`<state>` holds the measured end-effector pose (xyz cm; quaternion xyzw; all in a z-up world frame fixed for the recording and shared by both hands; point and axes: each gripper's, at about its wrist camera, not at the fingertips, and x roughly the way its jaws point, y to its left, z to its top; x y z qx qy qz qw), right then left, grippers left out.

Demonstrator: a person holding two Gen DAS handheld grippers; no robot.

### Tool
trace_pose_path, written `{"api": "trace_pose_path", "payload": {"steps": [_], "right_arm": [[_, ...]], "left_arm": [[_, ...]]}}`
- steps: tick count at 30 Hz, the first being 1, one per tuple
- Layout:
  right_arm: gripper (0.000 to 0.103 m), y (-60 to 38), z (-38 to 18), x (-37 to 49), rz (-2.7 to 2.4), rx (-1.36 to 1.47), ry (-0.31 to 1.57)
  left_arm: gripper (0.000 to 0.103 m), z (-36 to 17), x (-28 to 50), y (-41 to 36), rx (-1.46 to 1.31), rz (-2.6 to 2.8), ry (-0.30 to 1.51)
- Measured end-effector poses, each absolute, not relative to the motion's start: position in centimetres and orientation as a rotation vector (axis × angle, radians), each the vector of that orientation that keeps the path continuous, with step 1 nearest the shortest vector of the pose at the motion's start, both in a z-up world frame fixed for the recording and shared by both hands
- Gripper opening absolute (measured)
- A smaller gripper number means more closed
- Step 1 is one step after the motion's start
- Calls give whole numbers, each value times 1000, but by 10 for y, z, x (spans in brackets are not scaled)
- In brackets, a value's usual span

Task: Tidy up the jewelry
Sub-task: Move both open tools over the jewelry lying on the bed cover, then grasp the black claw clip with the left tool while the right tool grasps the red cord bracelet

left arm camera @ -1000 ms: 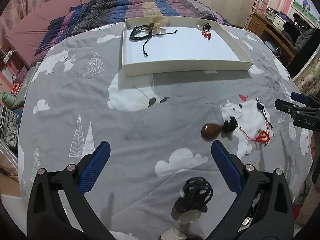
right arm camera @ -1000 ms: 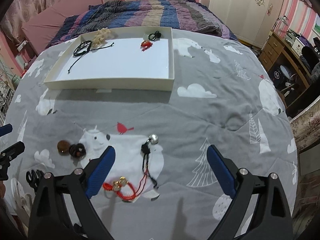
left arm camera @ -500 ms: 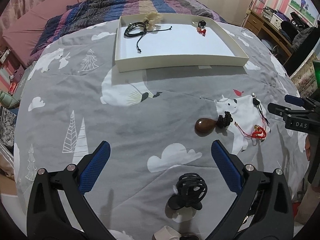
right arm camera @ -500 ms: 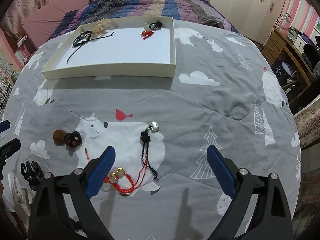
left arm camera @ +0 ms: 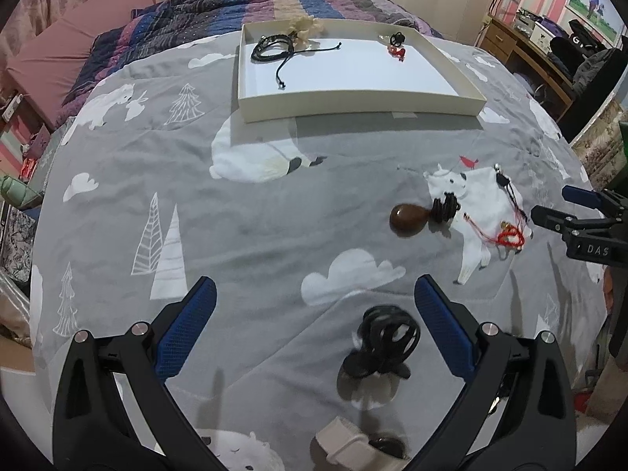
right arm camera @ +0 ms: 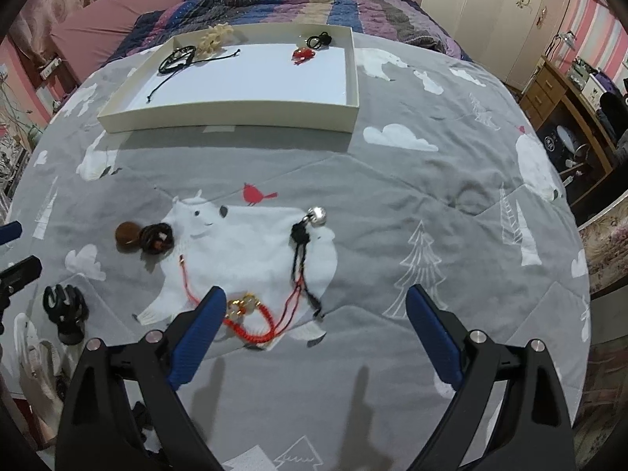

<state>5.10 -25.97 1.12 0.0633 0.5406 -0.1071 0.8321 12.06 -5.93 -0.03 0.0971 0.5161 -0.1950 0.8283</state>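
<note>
A shallow white tray [left arm camera: 353, 100] [right arm camera: 219, 115] lies far on the grey bedspread, holding a black cord bracelet [left arm camera: 274, 45], a cream piece [right arm camera: 214, 37], a red charm [right arm camera: 303, 54] and a black ring [right arm camera: 320, 40]. Loose on the cover: a brown bead with dark cord [left arm camera: 408, 218] [right arm camera: 145, 235], a red cord bracelet [right arm camera: 251, 320] [left arm camera: 510, 237], a black cord with a silver bell [right arm camera: 304, 241], a black hair claw [left arm camera: 386, 339] [right arm camera: 64, 308]. My left gripper [left arm camera: 314, 302] is open above the claw. My right gripper [right arm camera: 316, 306] is open, its left finger [right arm camera: 198, 333] beside the red bracelet.
A striped quilt [right arm camera: 314, 0] and pink pillow [left arm camera: 59, 59] lie beyond the tray. A wooden desk [left arm camera: 530, 51] stands at the right past the bed's edge. A white object [left arm camera: 349, 447] sits under my left gripper.
Both grippers have moved back and lower toward the near bed edge, so the tray looks farther away. The red bracelet now lies closer to my right gripper's left finger. Both stay open.
</note>
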Motion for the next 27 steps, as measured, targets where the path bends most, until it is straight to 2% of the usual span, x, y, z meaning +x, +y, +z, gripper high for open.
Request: {"api": "trace_pose_path", "payload": {"steps": [15,27], "right_arm": [[93,-252,9,24,-204,219,1097],[93,-226,-3,19,-148,174,1107]], "left_arm": [[100,-9,97,-48,181,-427,1097],[100,-19,76,-61,233,-463,1097]]}}
